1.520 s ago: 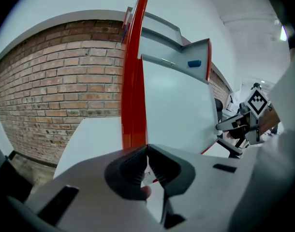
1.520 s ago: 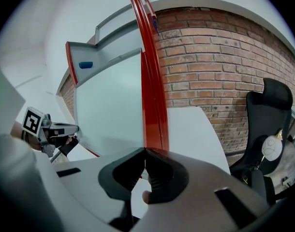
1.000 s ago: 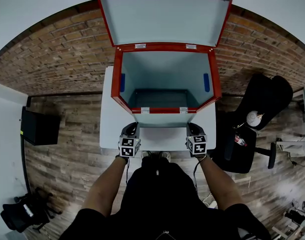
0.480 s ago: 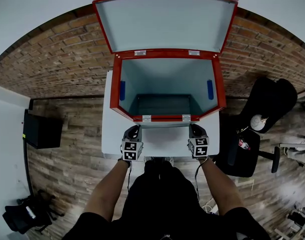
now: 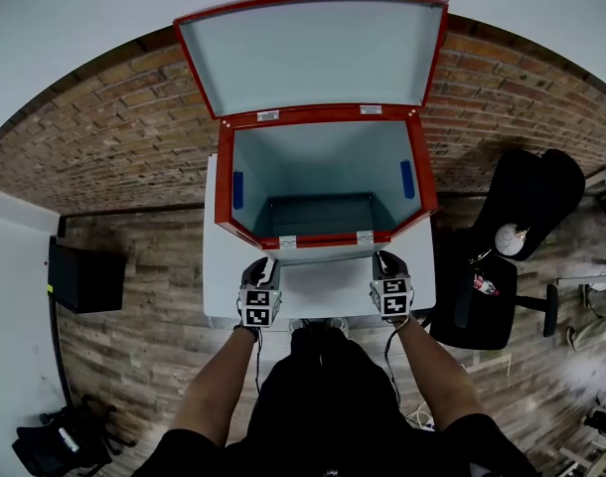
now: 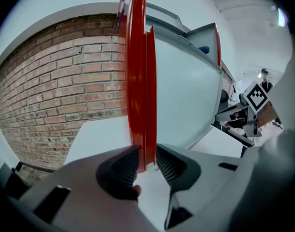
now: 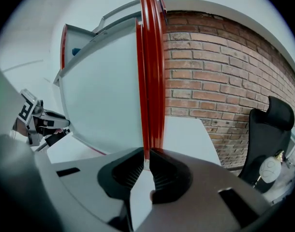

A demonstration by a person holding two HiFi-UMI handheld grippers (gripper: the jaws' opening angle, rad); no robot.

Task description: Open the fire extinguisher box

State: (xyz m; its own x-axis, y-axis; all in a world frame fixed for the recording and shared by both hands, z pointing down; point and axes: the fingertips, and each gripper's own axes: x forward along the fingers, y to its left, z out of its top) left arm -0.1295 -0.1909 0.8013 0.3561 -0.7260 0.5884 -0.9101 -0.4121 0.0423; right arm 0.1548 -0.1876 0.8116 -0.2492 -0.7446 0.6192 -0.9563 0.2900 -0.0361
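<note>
Box status: the fire extinguisher box (image 5: 323, 162) stood on the white counter (image 5: 218, 266) against the brick wall (image 5: 104, 127). Its lid (image 5: 313, 53) was raised upright at the back, and its front panel (image 6: 186, 91) was swung down toward the person.

- Left tool (image 6: 146, 163): its jaws were opening. The panel's red edge (image 6: 138, 81) ran between them, with a visible gap on the inner side, so the pads were no longer clamping it.
- Right tool (image 7: 146, 164): its jaws were nearly together and pinched onto the panel's opposite red edge. This looked like the only firm hold of the 2.

Risks, as judged:
- With 1 side let go, the panel's weight would hang from the right tool alone. No view showed whether the panel already rested on the counter. If it did not, the free side could sag and twist the panel in the hinge.
- The right grip sat on a thin painted lip. Under a sideways load it could slide off and the panel would slap down.
- If the left tool pulled back before the jaws cleared the edge, a ribbed pad could catch it and tug the box along the counter.
- A jolt like that might also bring the upright lid down over the opening.
</note>
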